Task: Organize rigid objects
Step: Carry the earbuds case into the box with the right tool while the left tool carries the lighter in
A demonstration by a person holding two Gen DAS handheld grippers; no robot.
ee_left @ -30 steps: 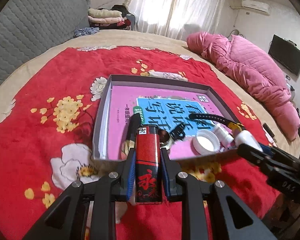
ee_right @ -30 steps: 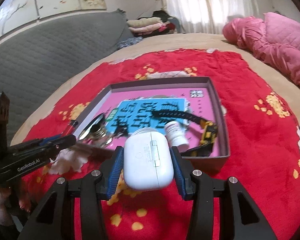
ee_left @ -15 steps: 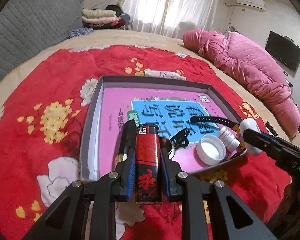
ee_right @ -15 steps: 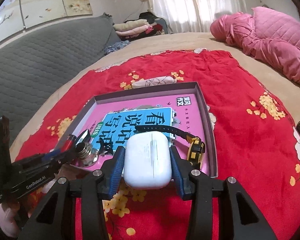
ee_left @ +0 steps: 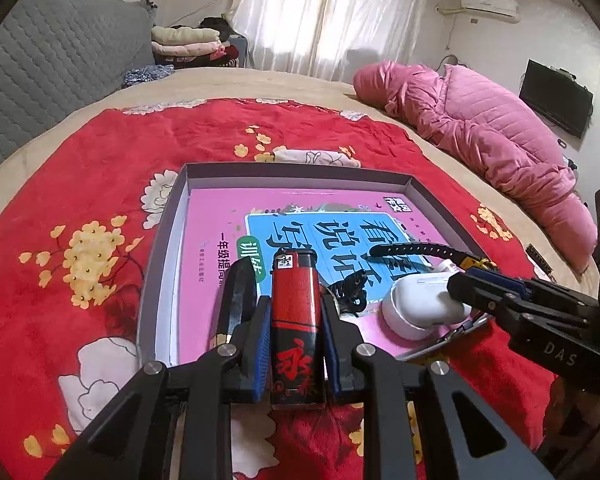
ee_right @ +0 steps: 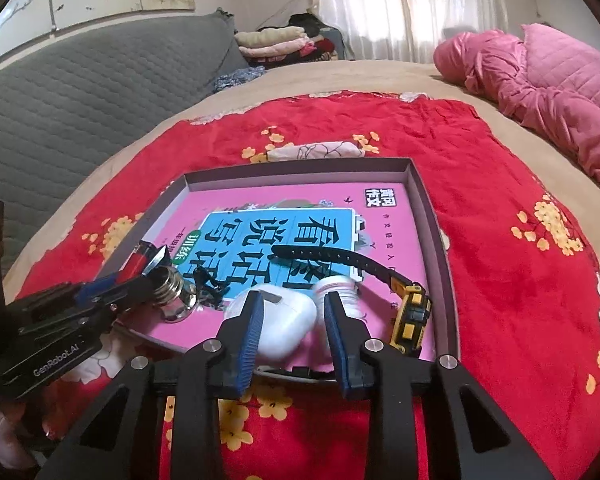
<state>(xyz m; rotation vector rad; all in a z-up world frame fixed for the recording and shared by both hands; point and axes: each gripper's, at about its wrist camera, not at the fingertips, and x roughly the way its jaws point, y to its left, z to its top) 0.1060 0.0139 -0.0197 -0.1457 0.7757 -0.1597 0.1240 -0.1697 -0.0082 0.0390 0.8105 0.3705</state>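
Observation:
A grey box lid [ee_left: 164, 240] lined with a pink booklet lies on the red flowered blanket; it also shows in the right wrist view [ee_right: 428, 208]. My left gripper [ee_left: 294, 312] is shut on a red and black lighter [ee_left: 296, 320], held over the lid's near edge. My right gripper [ee_right: 294, 312] is open. The white earbud case [ee_right: 284, 324] lies tilted in the lid between its fingers, loose from the pads; it also shows in the left wrist view [ee_left: 424, 304].
In the lid lie a black watch strap with a yellow body [ee_right: 410, 312], a white bottle [ee_right: 336, 288], a metal bulb base [ee_right: 176, 300], a black clip [ee_left: 350, 292] and a dark knife [ee_left: 236, 300]. A pink quilt [ee_left: 480, 136] lies at the right.
My right gripper carried the earbud case forward over the lid, opened and let it drop inside. My left gripper moved forward with the lighter still held.

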